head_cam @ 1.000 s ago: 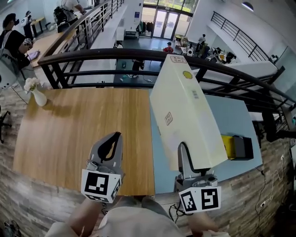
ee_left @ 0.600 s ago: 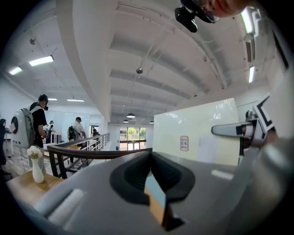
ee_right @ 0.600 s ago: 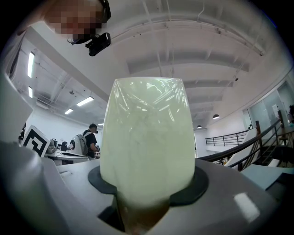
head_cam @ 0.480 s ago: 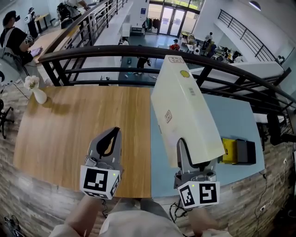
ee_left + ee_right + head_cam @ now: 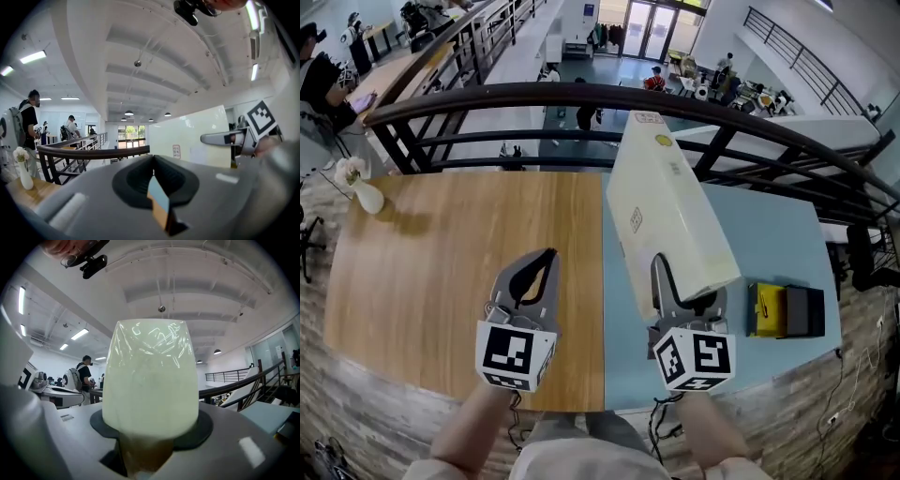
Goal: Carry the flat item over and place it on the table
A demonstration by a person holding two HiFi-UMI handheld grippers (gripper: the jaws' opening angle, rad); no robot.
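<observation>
**Box up in the R tongs, blue table right under**

We hold the flat box in the right tongs. They pinch its near short end, w/ the box's edge deep between the jaws. The box isn't down yet. It's up in the air and tipped, and the far end looks higher than the near end. Its long side runs straight out from the right tongs, away from us, toward the dark rail. The blue table lies below the right tongs and the box.

The left tongs sit just left of the right ones. They're pressed together w/ nothing in them, over the wood table, near the line where the 2 tables meet. The box is to their right and in front, not touching.

We think the next bit is to tip the far end down so the box lies flat on the blue top. The right hand has it, so it's the right hand's job. The left is near enough to help. A yellow & black thing sits just right of the right tongs, so we'd keep the box off it.
</observation>
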